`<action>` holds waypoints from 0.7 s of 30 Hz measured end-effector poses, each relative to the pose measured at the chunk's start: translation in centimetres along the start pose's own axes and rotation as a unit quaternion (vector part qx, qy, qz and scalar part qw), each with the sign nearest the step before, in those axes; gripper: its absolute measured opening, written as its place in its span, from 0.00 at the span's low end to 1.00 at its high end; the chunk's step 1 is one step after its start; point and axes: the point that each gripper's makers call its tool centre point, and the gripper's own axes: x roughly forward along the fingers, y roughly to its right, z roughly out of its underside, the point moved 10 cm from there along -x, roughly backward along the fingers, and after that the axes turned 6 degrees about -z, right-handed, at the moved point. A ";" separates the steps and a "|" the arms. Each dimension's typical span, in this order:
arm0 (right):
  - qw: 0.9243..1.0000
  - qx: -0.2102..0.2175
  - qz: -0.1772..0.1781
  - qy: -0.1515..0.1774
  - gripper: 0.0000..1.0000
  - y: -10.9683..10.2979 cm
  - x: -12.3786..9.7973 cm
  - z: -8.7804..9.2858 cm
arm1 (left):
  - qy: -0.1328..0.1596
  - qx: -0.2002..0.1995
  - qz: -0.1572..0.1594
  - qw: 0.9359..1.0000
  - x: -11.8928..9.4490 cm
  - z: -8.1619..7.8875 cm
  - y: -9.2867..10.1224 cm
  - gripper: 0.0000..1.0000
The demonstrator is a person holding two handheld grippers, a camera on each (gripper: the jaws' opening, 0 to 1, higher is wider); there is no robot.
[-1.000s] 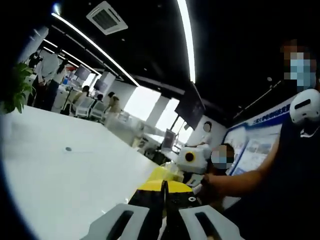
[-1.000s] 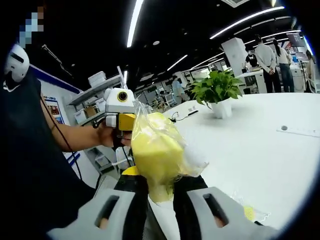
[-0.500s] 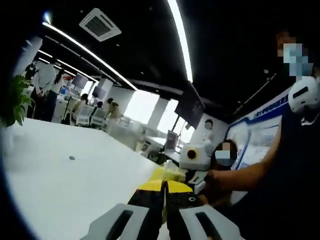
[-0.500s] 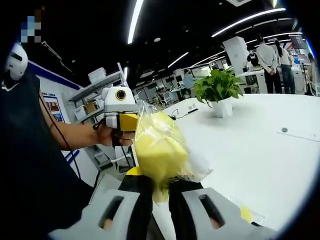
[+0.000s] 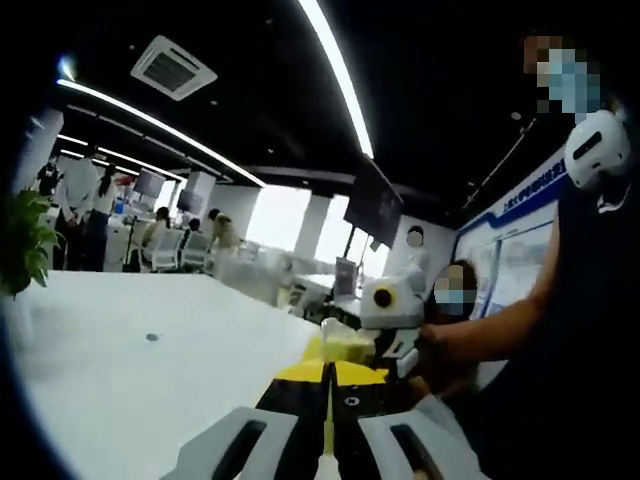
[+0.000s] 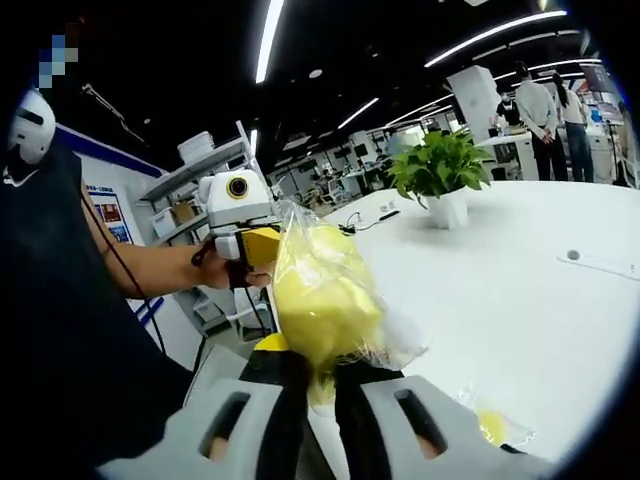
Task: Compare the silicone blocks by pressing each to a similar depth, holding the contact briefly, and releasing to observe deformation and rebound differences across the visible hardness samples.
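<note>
A yellow silicone block (image 6: 322,300) in a clear plastic bag (image 6: 385,335) is held up off the table, with my right gripper (image 6: 320,368) shut on the bag's lower end. My left gripper (image 6: 240,225), in a person's hand, has its yellow jaw tips right at the bag's upper left edge. In the left gripper view, my left gripper (image 5: 327,368) has its jaws pressed together, and just beyond them are the yellow block (image 5: 345,347) and the right gripper (image 5: 392,312). Whether plastic is caught between the left jaws I cannot tell.
A second small yellow piece in plastic (image 6: 490,425) lies on the white table (image 6: 520,300) near my right jaw. A potted plant (image 6: 445,175) stands farther back. The person's dark sleeve and body (image 6: 60,330) are on the left. Several people stand in the background.
Both views have shifted slightly with the hands. The bagged block stays in the right gripper, and the left gripper keeps its place at the bag's edge.
</note>
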 end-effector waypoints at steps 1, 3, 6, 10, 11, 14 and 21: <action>1.000 0.000 0.000 -0.001 0.05 0.0 0.0 0.0 | -0.004 -0.008 -0.002 1.000 0.0 0.1 0.0 0.00; 1.000 0.000 0.001 -0.003 0.05 0.0 -0.1 0.1 | -0.005 -0.017 -0.002 1.000 0.1 0.1 0.0 0.00; 1.000 0.000 0.002 -0.006 0.04 -0.1 -0.1 0.2 | -0.008 -0.014 -0.006 1.000 0.1 0.2 0.0 0.00; 1.000 0.006 -0.001 -0.007 0.04 0.0 0.0 0.3 | -0.013 -0.015 -0.004 1.000 0.2 0.3 -0.1 0.00; 1.000 0.006 -0.001 -0.008 0.04 0.0 0.0 0.3 | -0.016 -0.015 -0.005 1.000 0.1 0.3 -0.1 0.00; 1.000 0.006 -0.002 -0.014 0.03 -0.1 0.2 0.3 | -0.018 -0.011 -0.007 1.000 -0.1 0.4 -0.2 0.00; 1.000 0.000 0.000 -0.023 0.03 0.1 0.9 0.4 | -0.027 -0.008 -0.020 0.999 -0.3 0.8 -0.7 0.00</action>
